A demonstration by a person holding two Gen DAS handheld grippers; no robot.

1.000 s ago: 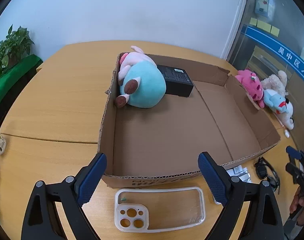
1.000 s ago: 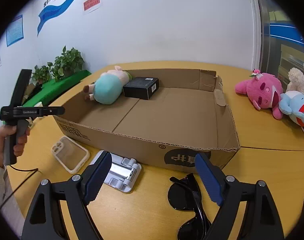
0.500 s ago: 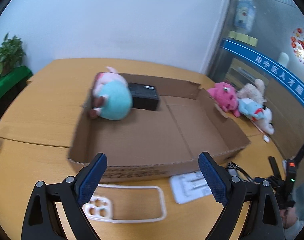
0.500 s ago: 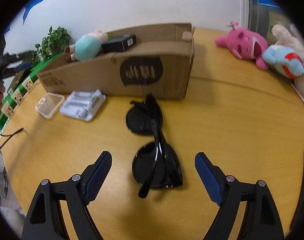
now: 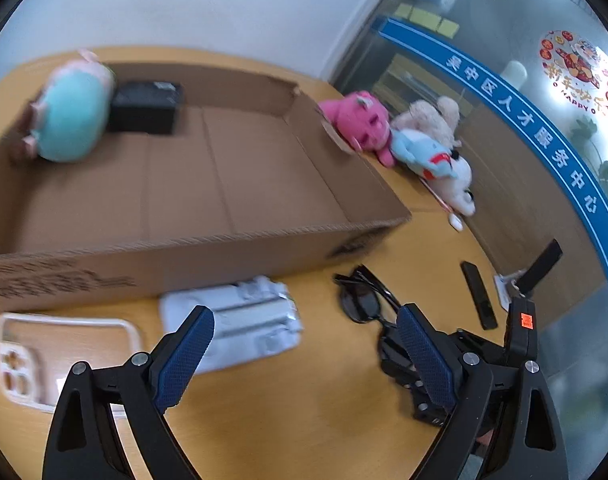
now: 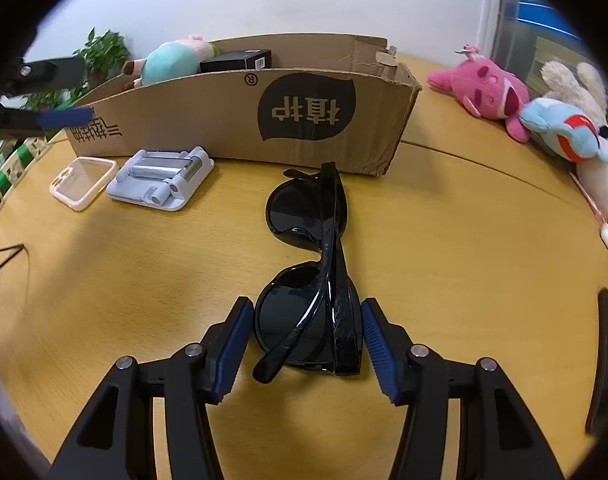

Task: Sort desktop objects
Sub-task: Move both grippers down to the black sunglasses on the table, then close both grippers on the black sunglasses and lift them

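Between your right gripper (image 6: 303, 340) fingers lie the folded black sunglasses (image 6: 310, 268), flat on the wooden bench (image 6: 444, 240); the jaws are closing around the nearer lens, and you cannot tell whether the pads touch the frame yet. Your left gripper (image 5: 304, 356) is spread wide and holds nothing, hovering over the grey phone stand (image 5: 232, 320). Just left of the stand lies a clear phone case (image 6: 84, 184), both close against the front wall of the low cardboard box (image 6: 232, 120). Inside the box, at its far end, a teal plush toy (image 6: 168, 62) rests against a small black box (image 6: 236, 60). Off to the right, on the bench's edge, sit a pink plush (image 6: 480, 90) and a blue-and-white plush (image 6: 572, 136). Behind everything you have a white wall, a potted plant (image 6: 104, 48) at left, and glass panels with a blue band (image 5: 524, 120) at right.
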